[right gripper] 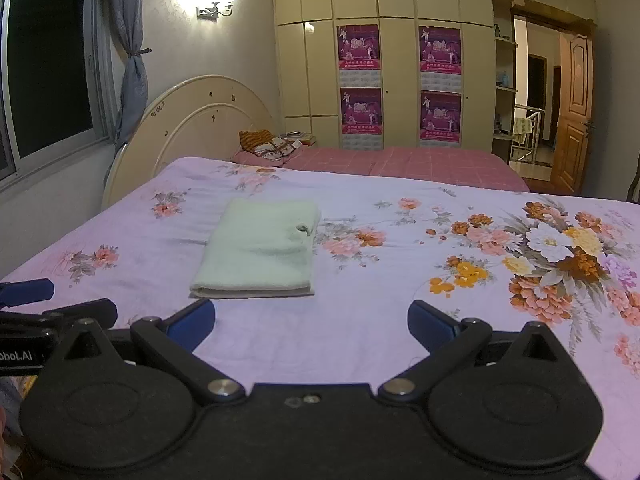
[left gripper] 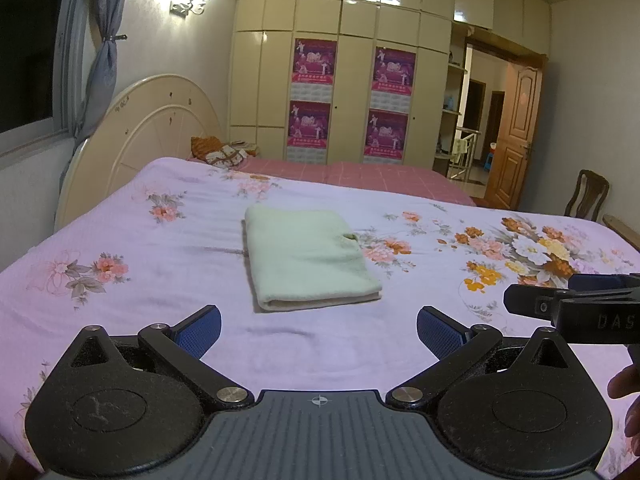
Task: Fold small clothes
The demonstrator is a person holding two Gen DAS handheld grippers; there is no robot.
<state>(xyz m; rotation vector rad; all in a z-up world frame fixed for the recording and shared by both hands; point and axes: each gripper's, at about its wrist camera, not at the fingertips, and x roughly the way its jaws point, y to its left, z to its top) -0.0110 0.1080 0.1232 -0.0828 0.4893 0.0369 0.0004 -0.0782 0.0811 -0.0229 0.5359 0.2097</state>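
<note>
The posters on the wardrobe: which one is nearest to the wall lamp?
The upper left poster; the other three hang lower or further right, away from the wall lamp.

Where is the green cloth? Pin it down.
The folded green cloth lies on the floral bedspread, mid-frame, ahead of the open left gripper.

Both wrist cameras sit low and near the bed's near edge, facing its far side. The left camera stands left of the right one. Both share the folded towel on the bed.

Ahead of the black, blue-padded tool lies a pale green folded cloth on a lilac bedsheet with pink-orange flowers.
</note>
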